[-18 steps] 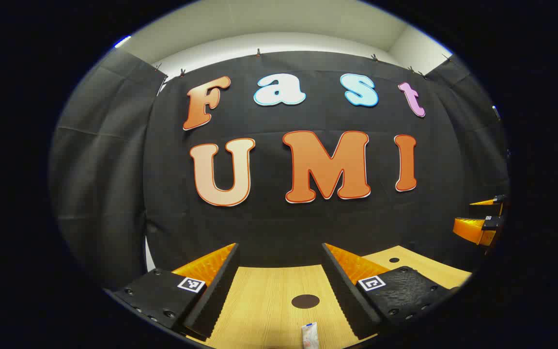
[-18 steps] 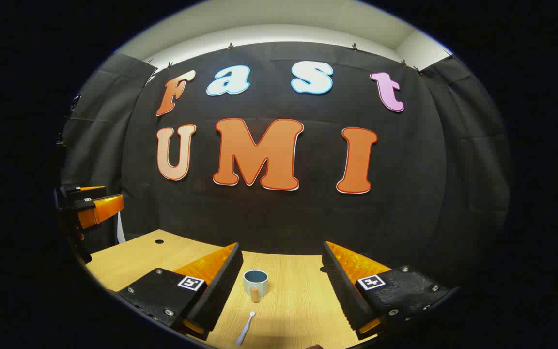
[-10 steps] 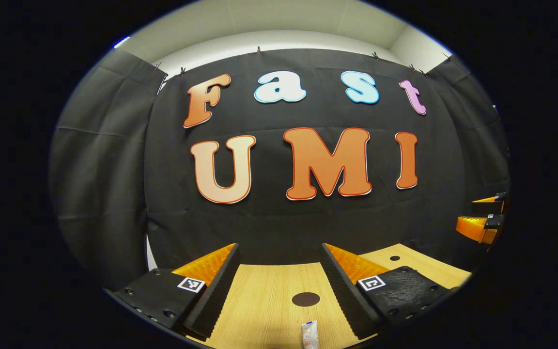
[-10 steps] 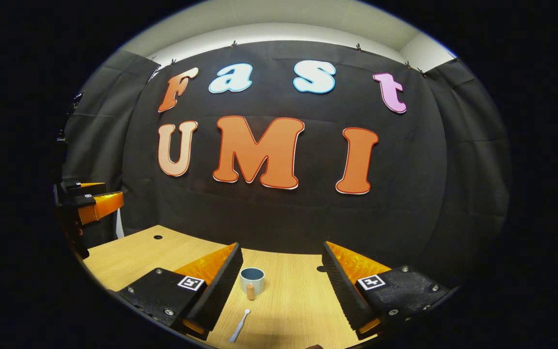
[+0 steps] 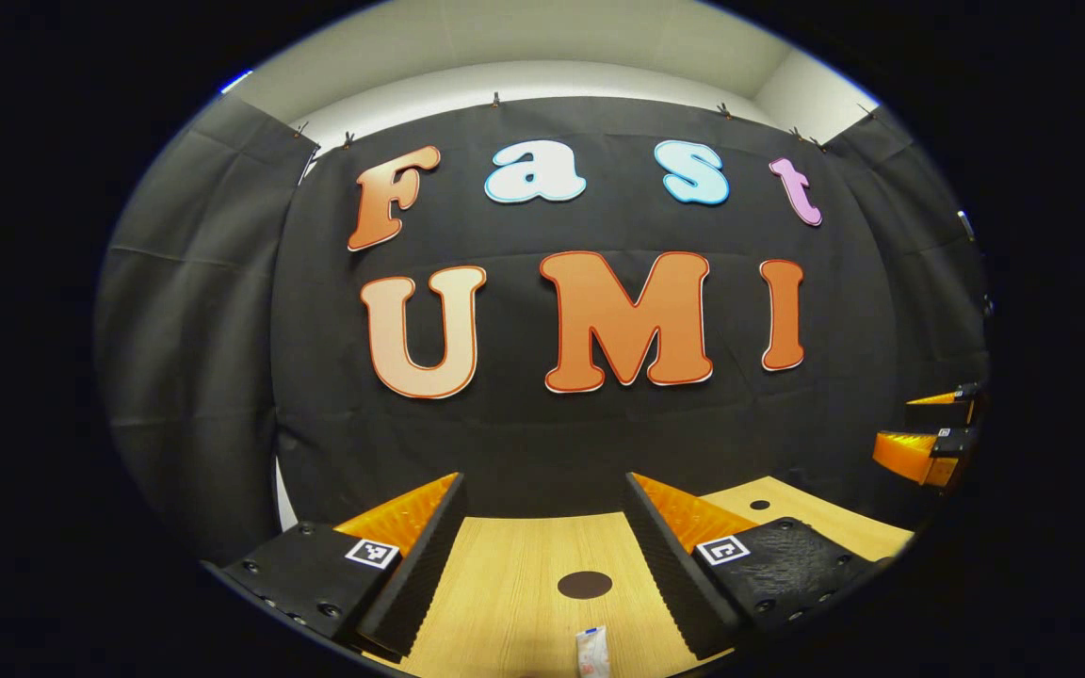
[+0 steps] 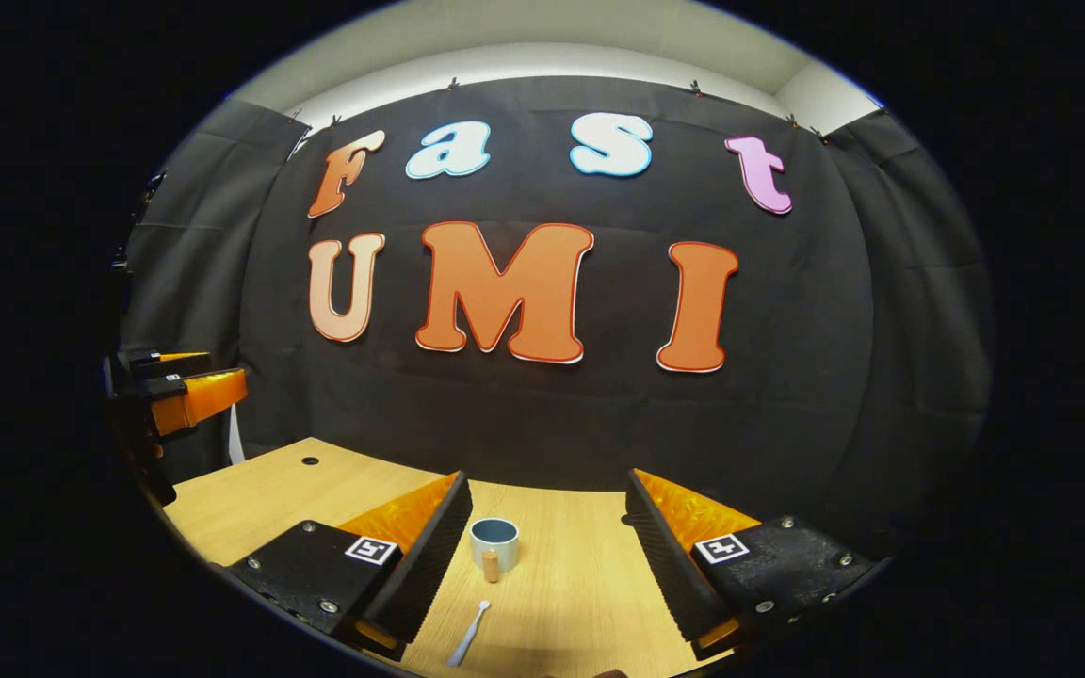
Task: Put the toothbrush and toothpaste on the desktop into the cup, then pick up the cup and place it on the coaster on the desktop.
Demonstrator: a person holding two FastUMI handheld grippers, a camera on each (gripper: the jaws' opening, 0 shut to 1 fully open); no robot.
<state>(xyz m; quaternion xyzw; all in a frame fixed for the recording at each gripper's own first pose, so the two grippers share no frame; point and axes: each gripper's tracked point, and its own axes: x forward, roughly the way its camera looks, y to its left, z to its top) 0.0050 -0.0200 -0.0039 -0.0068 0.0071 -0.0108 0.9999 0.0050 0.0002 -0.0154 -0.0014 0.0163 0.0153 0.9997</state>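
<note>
Left gripper view: toothpaste (image 5: 591,652) slid slightly toward 6 o'clock, coaster (image 5: 585,585) beyond at 12; left hand-held gripper (image 5: 542,527) spread, empty
Right gripper view: right hand-held gripper (image 6: 547,527) spread, barely shifted; cup (image 6: 494,543) ahead on tabletop (image 6: 580,584), toothbrush (image 6: 468,635) at 6 o'clock
Meaning: nothing grasped yet

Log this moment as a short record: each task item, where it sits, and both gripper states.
cup: upright on the desktop, nothing visible inside
toothbrush: flat on the desktop, nearer than the cup
toothpaste: flat on the desktop
coaster: dark disc, bare, beyond the toothpaste
left gripper: open, holding nothing
right gripper: open, holding nothing
</note>
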